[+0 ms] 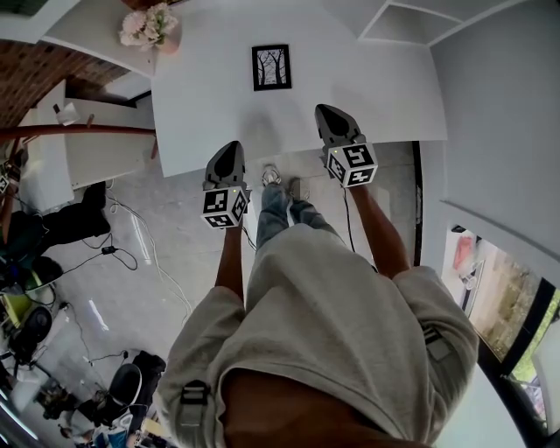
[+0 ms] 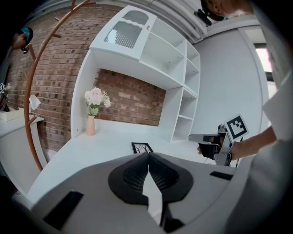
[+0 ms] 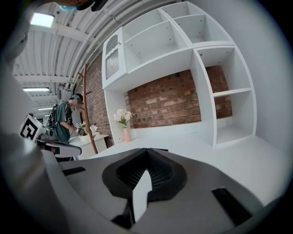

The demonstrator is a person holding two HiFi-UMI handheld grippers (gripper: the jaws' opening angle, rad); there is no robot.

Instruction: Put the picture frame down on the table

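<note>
A black picture frame [image 1: 271,67] with a tree drawing lies flat on the white table [image 1: 376,87], toward its far middle. It also shows just beyond the jaw tips in the left gripper view, where the picture frame [image 2: 142,147] rests on the tabletop. My left gripper [image 1: 230,146] hovers at the table's near edge, its jaws shut with nothing between them [image 2: 149,154]. The right gripper [image 1: 325,109] hangs over the table, nearer and right of the frame, also shut and empty [image 3: 148,150]. Neither gripper touches the frame.
A pink vase of pale flowers [image 1: 150,26] stands at the table's far left corner. White shelving [image 2: 183,91] rises behind the table against a brick wall. A wooden coat stand [image 2: 34,91] is at the left. Cables and bags [image 1: 96,254] lie on the floor. A person [image 3: 68,121] stands at far left.
</note>
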